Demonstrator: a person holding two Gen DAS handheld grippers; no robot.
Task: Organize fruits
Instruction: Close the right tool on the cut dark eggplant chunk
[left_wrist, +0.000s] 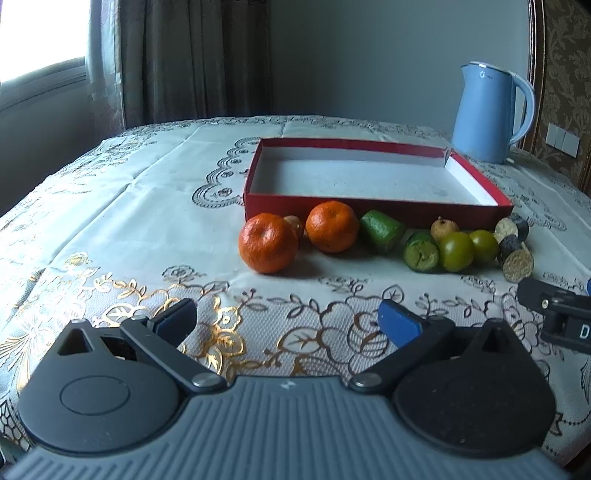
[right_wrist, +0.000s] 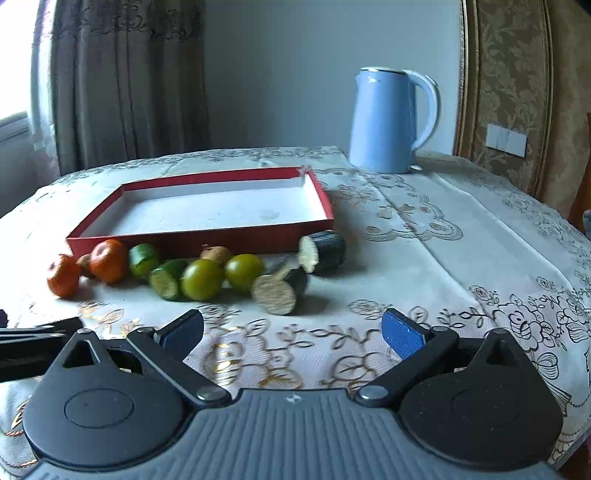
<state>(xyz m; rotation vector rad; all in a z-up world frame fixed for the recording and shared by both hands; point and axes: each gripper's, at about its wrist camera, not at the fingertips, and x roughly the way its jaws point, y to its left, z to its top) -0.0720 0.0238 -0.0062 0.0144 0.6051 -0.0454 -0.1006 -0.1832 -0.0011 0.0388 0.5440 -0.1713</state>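
A row of fruit lies on the tablecloth in front of an empty red box (left_wrist: 373, 210) (right_wrist: 207, 236). From the left: two tangerines (left_wrist: 268, 248) (left_wrist: 332, 226) (right_wrist: 108, 260), two green cut pieces (left_wrist: 381, 230) (left_wrist: 422, 252) (right_wrist: 167, 279), two green round fruits (left_wrist: 456, 251) (right_wrist: 202, 279), a small tan fruit (left_wrist: 444, 228), and dark cut pieces (left_wrist: 517, 263) (right_wrist: 279, 291). My left gripper (left_wrist: 288, 319) is open and empty, short of the tangerines. My right gripper (right_wrist: 293, 330) is open and empty, short of the dark pieces.
A blue electric kettle (left_wrist: 489, 114) (right_wrist: 389, 122) stands at the back right of the table. The right gripper's body shows at the right edge of the left wrist view (left_wrist: 561, 315). Curtains and a window are behind the table.
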